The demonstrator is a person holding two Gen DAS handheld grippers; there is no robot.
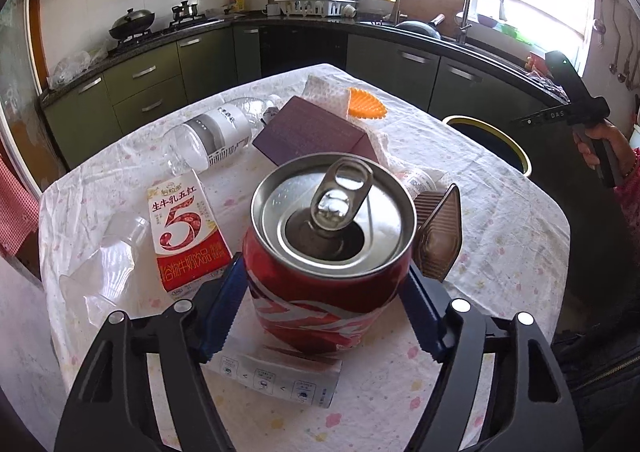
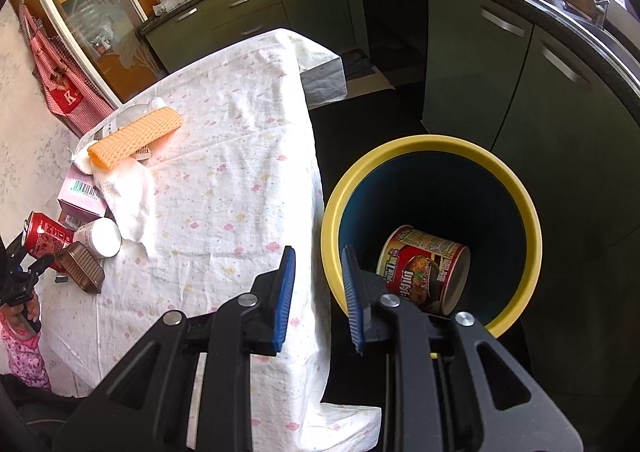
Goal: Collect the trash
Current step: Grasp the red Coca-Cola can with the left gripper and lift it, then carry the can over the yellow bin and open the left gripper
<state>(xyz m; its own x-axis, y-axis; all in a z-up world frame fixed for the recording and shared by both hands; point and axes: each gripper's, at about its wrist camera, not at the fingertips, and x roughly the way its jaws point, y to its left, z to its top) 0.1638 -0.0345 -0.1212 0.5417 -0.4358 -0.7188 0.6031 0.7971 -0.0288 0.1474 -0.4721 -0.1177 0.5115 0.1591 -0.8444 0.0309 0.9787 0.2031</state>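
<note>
A red soda can (image 1: 320,292) with its tab lifted stands on the cloth-covered table (image 1: 500,232), partly over a white tissue pack (image 1: 280,376). My left gripper (image 1: 325,262) is shut on the can, one blue pad against each side. The can (image 2: 42,234) also shows at the left edge of the right wrist view. My right gripper (image 2: 319,252) is open with nothing between its pads, above the table's edge beside the yellow-rimmed bin (image 2: 400,143). A noodle cup (image 2: 424,268) lies inside the bin.
Around the can lie a milk carton (image 1: 184,228), a clear plastic bottle (image 1: 216,135), a purple box (image 1: 312,131), a brown ribbed tray (image 1: 438,236), an orange ridged piece (image 2: 136,135) and a paper towel (image 2: 128,195). Green kitchen cabinets (image 2: 480,71) stand behind the bin.
</note>
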